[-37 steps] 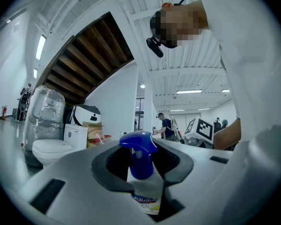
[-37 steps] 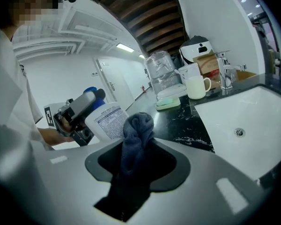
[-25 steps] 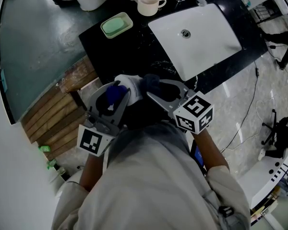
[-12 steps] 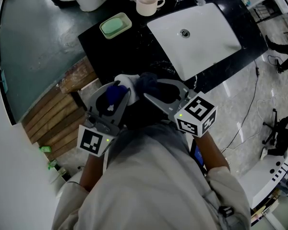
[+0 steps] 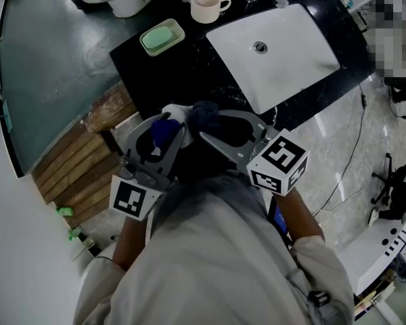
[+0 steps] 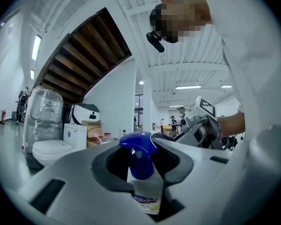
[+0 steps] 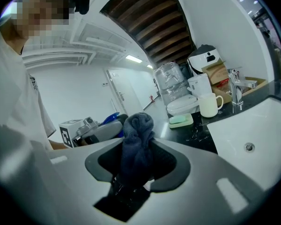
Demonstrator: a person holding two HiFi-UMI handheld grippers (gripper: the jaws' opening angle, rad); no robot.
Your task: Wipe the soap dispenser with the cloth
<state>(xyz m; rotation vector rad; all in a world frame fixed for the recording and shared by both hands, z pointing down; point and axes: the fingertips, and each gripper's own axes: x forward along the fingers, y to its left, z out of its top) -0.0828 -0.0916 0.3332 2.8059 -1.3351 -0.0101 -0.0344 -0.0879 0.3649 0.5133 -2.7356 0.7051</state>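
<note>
Blue-capped soap dispenser (image 6: 141, 170) clamped in left hand-held gripper (image 6: 140, 146); right hand-held gripper (image 7: 139, 149) clamps dark cloth (image 7: 136, 142).

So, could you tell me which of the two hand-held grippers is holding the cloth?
The right hand-held gripper: its jaws are closed on the dark bunched cloth, whereas the left hand-held gripper grips the blue-topped soap dispenser.

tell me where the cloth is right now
The dark cloth is bunched in the right tongs; in the head view it sits just right of the soap dispenser, by the front edge of the black counter.
</note>
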